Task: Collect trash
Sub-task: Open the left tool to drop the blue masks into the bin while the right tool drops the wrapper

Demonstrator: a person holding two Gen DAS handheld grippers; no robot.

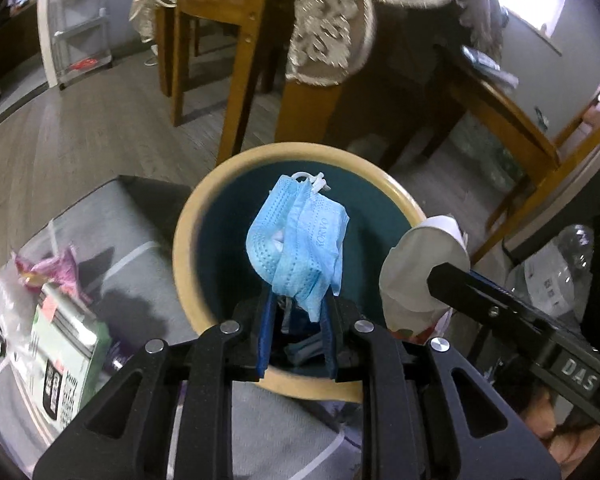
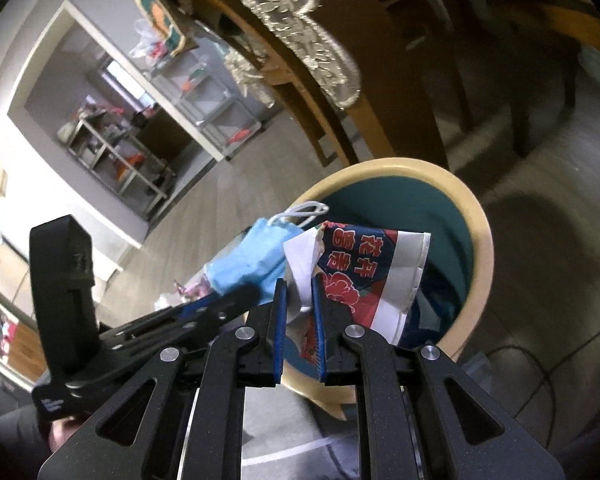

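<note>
1. Left gripper (image 1: 298, 320) clamped on a crumpled blue face mask (image 1: 298, 240), blue pads pinching its lower edge, white ear loops bunched at the top
2. Mask hanging directly over the mouth of the round bin (image 1: 188, 216), tan rim, dark teal inside
3. Right gripper (image 2: 300, 304) closed on a crushed paper cup (image 2: 364, 276), red, navy and white print with characters on it, white inner paper folded out between the pads
4. Cup held above the near edge of the same bin (image 2: 480, 248), its printed side out over the opening
5. Seen from the left wrist: cup (image 1: 420, 264) at the bin's right rim, plain pale side showing, the right gripper's black finger across it
6. Seen from the right wrist: mask (image 2: 248, 264) just beside the cup on its left, touching or nearly so, cannot tell which
7. Something blue lying low inside the bin, below the left pads; too hidden to name
8. Left of the bin, on a grey surface: pink crumpled wrapper (image 1: 48, 268), green and white package (image 1: 68, 356)
9. Right of the bin: clear plastic bottle (image 1: 560, 264)
10. Behind: wooden chair legs (image 1: 240, 80), lace tablecloth (image 1: 332, 20) hanging down, grey wood floor
</note>
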